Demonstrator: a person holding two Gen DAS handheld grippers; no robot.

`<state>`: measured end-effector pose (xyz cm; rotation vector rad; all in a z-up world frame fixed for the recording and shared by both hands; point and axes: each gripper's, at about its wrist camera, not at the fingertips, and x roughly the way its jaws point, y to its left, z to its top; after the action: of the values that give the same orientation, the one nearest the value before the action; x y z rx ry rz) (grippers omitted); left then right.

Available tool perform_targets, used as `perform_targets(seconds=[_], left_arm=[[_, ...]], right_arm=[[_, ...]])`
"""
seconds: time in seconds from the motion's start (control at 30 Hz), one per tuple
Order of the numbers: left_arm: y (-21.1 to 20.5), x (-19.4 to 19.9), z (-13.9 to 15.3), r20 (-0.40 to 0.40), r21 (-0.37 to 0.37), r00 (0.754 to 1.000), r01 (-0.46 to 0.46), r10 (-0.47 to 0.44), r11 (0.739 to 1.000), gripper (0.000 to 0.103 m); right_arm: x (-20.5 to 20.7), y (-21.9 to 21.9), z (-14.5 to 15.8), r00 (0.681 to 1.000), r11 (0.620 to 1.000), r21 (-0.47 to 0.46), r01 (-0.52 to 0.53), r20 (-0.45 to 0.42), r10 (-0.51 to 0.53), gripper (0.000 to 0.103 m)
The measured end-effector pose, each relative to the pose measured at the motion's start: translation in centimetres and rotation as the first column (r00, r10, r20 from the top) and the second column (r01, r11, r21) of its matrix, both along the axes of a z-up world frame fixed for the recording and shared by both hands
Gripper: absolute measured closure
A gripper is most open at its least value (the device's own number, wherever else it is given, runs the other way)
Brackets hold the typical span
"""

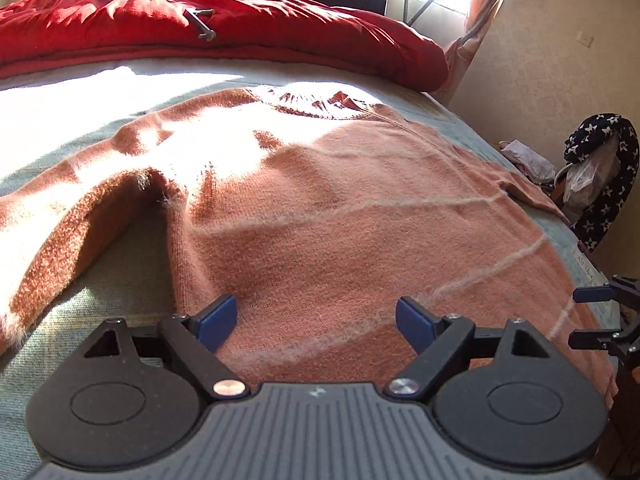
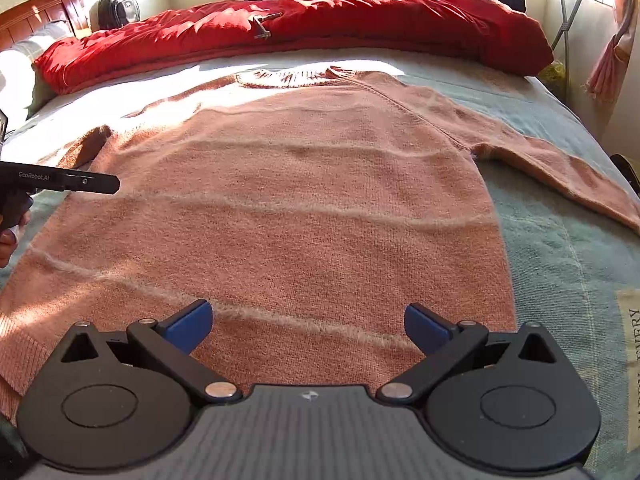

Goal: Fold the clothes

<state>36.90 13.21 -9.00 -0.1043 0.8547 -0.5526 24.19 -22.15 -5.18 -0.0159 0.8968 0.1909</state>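
Right wrist view, bed: the bed [image 2: 552,240] carries a pale grey-green cover and fills most of both views.
Red quilt: a bunched red quilt [image 2: 320,28] lies along the far edge of the bed, clear of the garment.
Sweater: the pink sweater [image 2: 288,200] lies spread flat on the cover, collar toward the quilt, hem toward the cameras, faint pale stripes across the body.
Sleeves: the sleeve on the right [image 2: 560,164] stretches out and down toward the bed edge; the sleeve on the left [image 1: 60,232] lies out to the side with a raised ridge in it.
Progress: no fold shows anywhere in the body, and both sleeves lie out. For a folded result, the sleeves and the body all remain to be brought in.
Left gripper: the left gripper [image 1: 316,322] hovers over the hem region, jaws wide apart with nothing between them.
Right gripper: the right gripper [image 2: 308,326] hovers over the hem region on its own side, jaws likewise wide and empty.
Surroundings: a backpack [image 2: 118,10] sits by the wall past the headboard; a star-patterned dark cloth [image 1: 600,176] hangs off the far side of the bed.
Obstacles: a small metal object [image 2: 264,26] rests on the quilt, well away from the sweater; nothing lies on the sweater itself.
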Motion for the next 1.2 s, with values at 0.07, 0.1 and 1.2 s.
perform_targets(seconds=[0.07, 0.1, 1.2], left_arm=[[1.1, 0.0, 1.5, 0.018, 0.001, 1.000, 0.004, -0.004, 1.000, 0.017], [1.9, 0.0, 2.4, 0.040, -0.008, 0.999, 0.010, -0.010, 1.000, 0.016], [13.4, 19.1, -1.7, -0.124, 0.027, 0.987, 0.112, -0.107, 0.993, 0.059]], right_arm=[[0.4, 0.0, 0.0, 1.000, 1.000, 0.006, 0.000, 0.003, 0.000, 0.000], [0.6, 0.0, 0.1, 1.000, 1.000, 0.013, -0.006, 0.009, 0.006, 0.000], [2.9, 0.6, -0.5, 0.997, 0.998, 0.027, 0.055, -0.050, -0.053, 0.000]])
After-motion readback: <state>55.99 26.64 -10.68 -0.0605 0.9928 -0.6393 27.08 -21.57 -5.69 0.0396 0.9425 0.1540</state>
